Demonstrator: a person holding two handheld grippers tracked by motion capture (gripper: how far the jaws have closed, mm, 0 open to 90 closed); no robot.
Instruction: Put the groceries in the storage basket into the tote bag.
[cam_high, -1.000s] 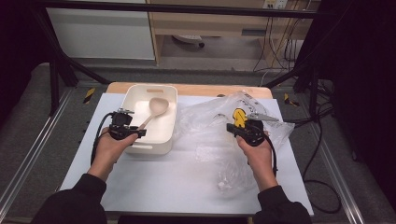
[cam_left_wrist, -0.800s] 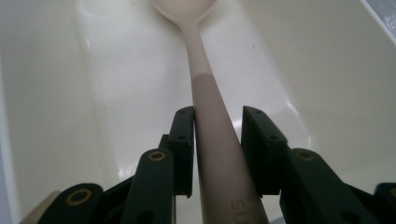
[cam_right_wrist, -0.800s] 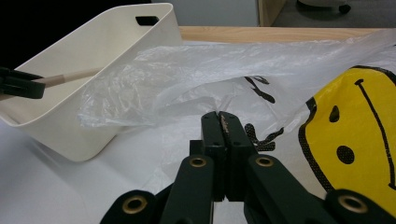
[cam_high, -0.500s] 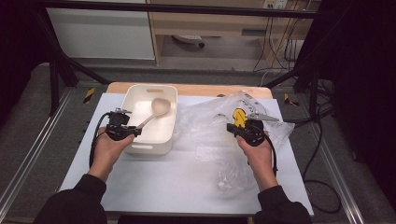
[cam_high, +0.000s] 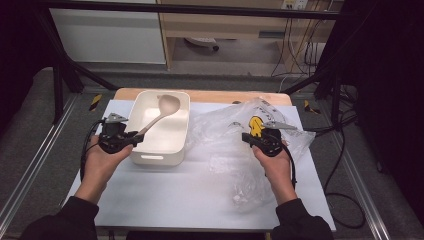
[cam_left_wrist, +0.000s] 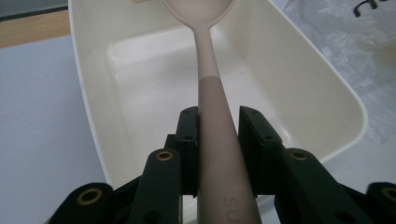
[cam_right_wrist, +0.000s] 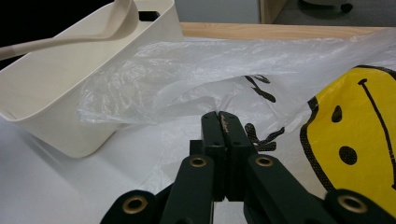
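Spoon (cam_left_wrist: 211, 116) handle is clamped between the black jaws of the left gripper (cam_left_wrist: 217, 135), which have just been closing onto it, and from there its long axis runs straight ahead, away from the gripper, over the white tub (cam_left_wrist: 327, 102) to the bowl end above the far half. Seen from the high view, it is held slanting up and rightward from the left gripper (cam_high: 131, 140). The right gripper (cam_right_wrist: 219, 123) is seen well apart, jaws pressed together on a fold of the clear plastic bag (cam_right_wrist: 196, 70), so the spoon is judged nearer the left hand (cam_high: 97, 162)
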